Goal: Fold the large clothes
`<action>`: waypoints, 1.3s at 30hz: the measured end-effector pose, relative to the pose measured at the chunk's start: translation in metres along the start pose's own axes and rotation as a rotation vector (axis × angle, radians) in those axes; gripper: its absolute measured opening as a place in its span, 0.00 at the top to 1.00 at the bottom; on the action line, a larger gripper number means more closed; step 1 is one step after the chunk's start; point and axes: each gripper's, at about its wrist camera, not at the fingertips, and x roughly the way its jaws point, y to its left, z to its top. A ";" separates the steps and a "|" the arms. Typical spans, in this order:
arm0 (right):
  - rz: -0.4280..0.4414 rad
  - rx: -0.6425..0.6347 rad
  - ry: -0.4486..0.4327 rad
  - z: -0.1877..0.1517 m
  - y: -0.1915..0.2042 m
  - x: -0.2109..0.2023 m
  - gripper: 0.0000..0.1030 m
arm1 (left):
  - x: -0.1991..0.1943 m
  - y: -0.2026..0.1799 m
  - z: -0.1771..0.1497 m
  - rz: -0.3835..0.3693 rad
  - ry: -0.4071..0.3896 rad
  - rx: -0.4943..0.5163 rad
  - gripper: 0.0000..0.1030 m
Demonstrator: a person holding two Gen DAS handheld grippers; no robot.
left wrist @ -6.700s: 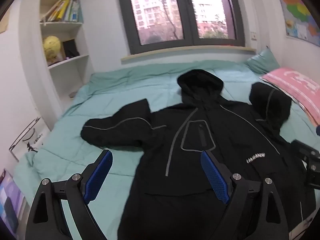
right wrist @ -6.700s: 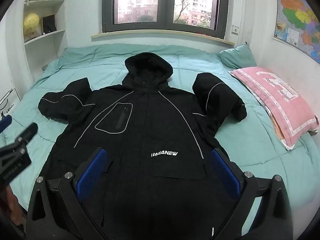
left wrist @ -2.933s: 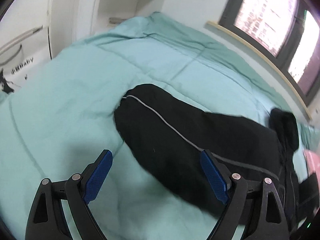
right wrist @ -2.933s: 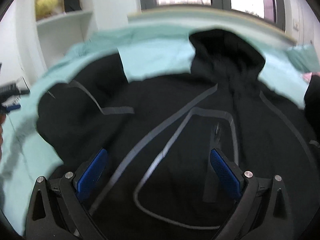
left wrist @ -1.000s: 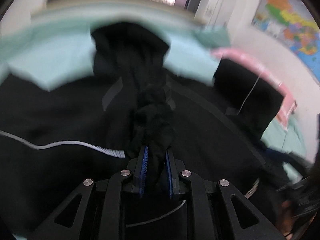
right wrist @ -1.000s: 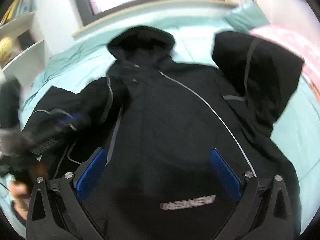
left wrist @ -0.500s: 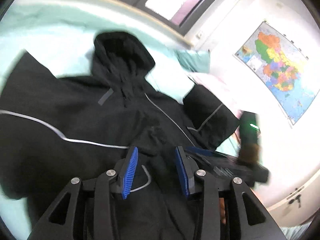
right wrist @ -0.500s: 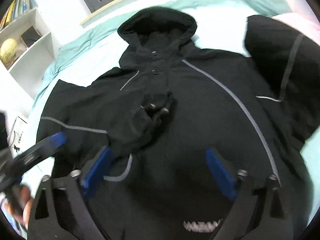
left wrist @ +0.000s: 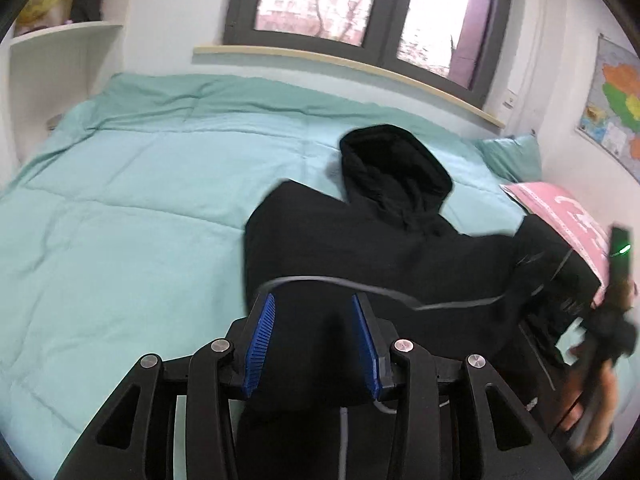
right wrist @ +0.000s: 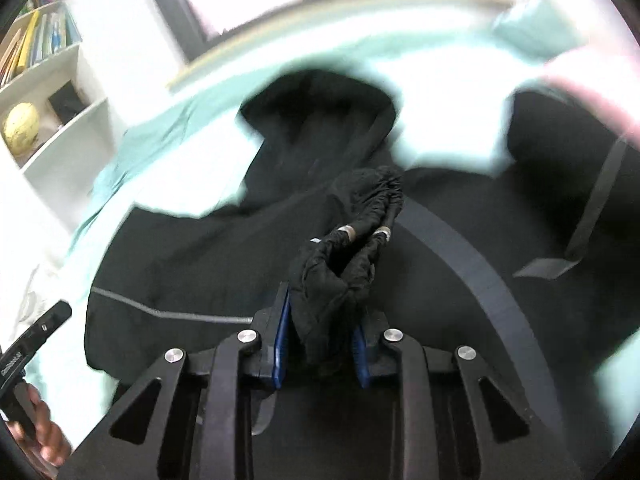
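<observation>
One black hooded jacket (left wrist: 400, 248) is lying on the teal quilt (left wrist: 140, 200), hood at twelve o'clock. The right gripper (right wrist: 320, 344) is closing on its bunched cuff (right wrist: 340, 264); the left gripper (left wrist: 316, 340) is hovering parted, empty. Two pillows are sitting at three o'clock.

Bed covered by a teal quilt (left wrist: 132, 216), creased toward the head end. Teal pillow (left wrist: 512, 154) against the far wall, a pink pillow with white print (left wrist: 560, 208) just beside it. Dark-framed window (left wrist: 384, 12) above a pale wooden sill (left wrist: 344, 64). Coloured wall map (left wrist: 616, 108) on the right-hand wall. White shelving (right wrist: 60, 92) at the left: yellow ball (right wrist: 22, 126) on one shelf near a small dark box (right wrist: 66, 100), upright books (right wrist: 36, 44) on the shelf above.
</observation>
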 end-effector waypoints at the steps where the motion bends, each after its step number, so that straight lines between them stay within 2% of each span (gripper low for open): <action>1: -0.041 -0.018 -0.033 0.007 -0.007 -0.013 0.71 | 0.007 -0.007 0.002 -0.018 0.016 0.009 0.60; 3: -0.122 -0.066 -0.075 0.020 -0.022 -0.036 0.71 | 0.021 -0.021 0.001 -0.069 0.053 0.031 0.60; 6: -0.152 -0.124 -0.047 0.028 -0.049 -0.044 0.71 | 0.059 -0.048 -0.006 -0.097 0.133 0.076 0.60; 8: -0.191 -0.147 0.002 0.022 -0.064 -0.035 0.71 | 0.082 -0.060 -0.015 -0.099 0.190 0.117 0.60; 11: -0.197 -0.119 0.108 0.000 -0.089 -0.004 0.70 | 0.120 -0.070 -0.037 -0.052 0.299 0.157 0.61; 13: -0.222 -0.101 0.213 -0.022 -0.108 0.027 0.70 | 0.141 -0.068 -0.049 -0.036 0.351 0.178 0.61; 15: -0.221 -0.075 0.281 -0.040 -0.125 0.046 0.70 | 0.144 -0.064 -0.050 -0.054 0.355 0.163 0.61; 17: -0.212 -0.086 0.269 -0.046 -0.129 0.044 0.70 | 0.141 -0.062 -0.043 -0.054 0.369 0.138 0.61; 19: -0.215 -0.098 0.273 -0.044 -0.126 0.032 0.68 | 0.128 -0.066 -0.035 -0.050 0.340 0.142 0.61; 22: -0.198 -0.130 0.219 -0.033 -0.111 -0.005 0.56 | 0.101 -0.086 -0.023 -0.087 0.263 0.178 0.60; 23: -0.187 -0.145 0.187 -0.028 -0.104 -0.016 0.44 | 0.095 -0.097 -0.017 -0.094 0.240 0.191 0.60; 24: -0.172 -0.163 0.144 -0.024 -0.093 -0.029 0.37 | 0.095 -0.107 -0.012 -0.091 0.228 0.200 0.60; 28: -0.134 -0.216 0.084 -0.018 -0.060 -0.036 0.36 | 0.105 -0.131 -0.015 -0.083 0.224 0.217 0.60; 29: -0.157 -0.243 0.073 -0.021 -0.052 -0.032 0.36 | 0.115 -0.131 -0.017 -0.083 0.241 0.201 0.60; 32: -0.254 -0.283 0.056 -0.031 -0.037 -0.030 0.41 | 0.141 -0.117 -0.033 -0.100 0.300 0.116 0.61; 35: -0.219 -0.336 -0.008 -0.038 -0.019 -0.043 0.41 | 0.153 -0.105 -0.045 -0.141 0.296 0.065 0.61; 37: -0.166 -0.326 0.031 -0.036 -0.018 -0.034 0.41 | 0.155 -0.102 -0.045 -0.152 0.301 0.049 0.61; 39: -0.126 -0.286 0.107 -0.034 -0.023 -0.004 0.41 | 0.158 -0.105 -0.046 -0.137 0.303 0.068 0.61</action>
